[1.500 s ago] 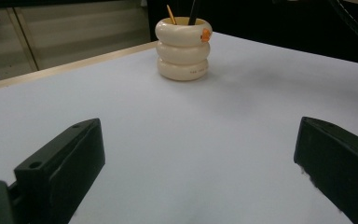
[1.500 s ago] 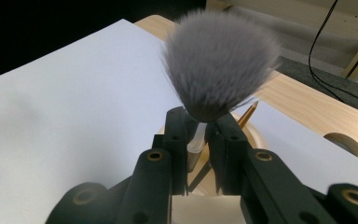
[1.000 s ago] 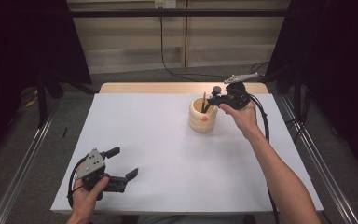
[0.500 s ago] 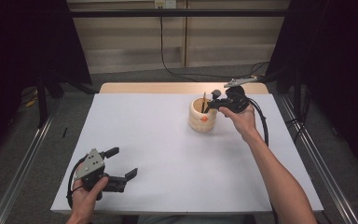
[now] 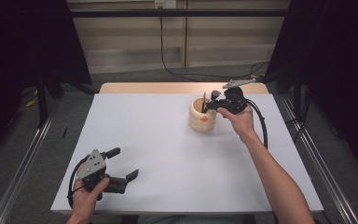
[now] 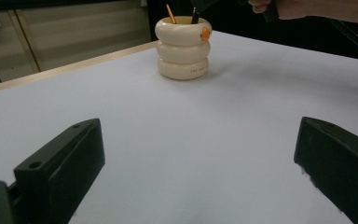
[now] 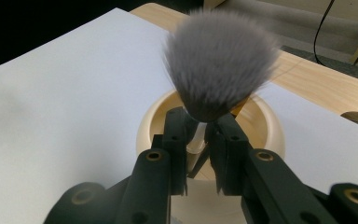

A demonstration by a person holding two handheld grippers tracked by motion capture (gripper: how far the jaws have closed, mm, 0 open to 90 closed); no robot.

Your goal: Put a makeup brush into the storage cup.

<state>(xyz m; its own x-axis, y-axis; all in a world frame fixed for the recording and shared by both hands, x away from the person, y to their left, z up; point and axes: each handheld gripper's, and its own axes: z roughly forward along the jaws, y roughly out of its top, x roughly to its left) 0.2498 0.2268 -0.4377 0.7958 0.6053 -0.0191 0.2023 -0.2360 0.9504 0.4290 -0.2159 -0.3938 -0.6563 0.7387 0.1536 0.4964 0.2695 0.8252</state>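
At the far right of the bench (image 5: 168, 140), right gripper (image 5: 209, 106) sits over the cream ringed holder (image 5: 202, 116), jaws pinched narrow on the handle of a makeup brush (image 7: 216, 65). Right gripper view gives the detail: grey bristle head fanned out above the jaws, pale handle clamped between them, holder's open mouth directly below. High view can't resolve the brush, just the gripper at the holder rim and a thin stick standing in the holder. Left gripper (image 5: 123, 165) is at the near left corner, jaws spread wide, nothing between them, well apart from the holder. Left gripper view adds an orange mark (image 6: 205, 33) on the holder's top ring and a yellow stick (image 6: 170, 14) plus a dark handle poking out.
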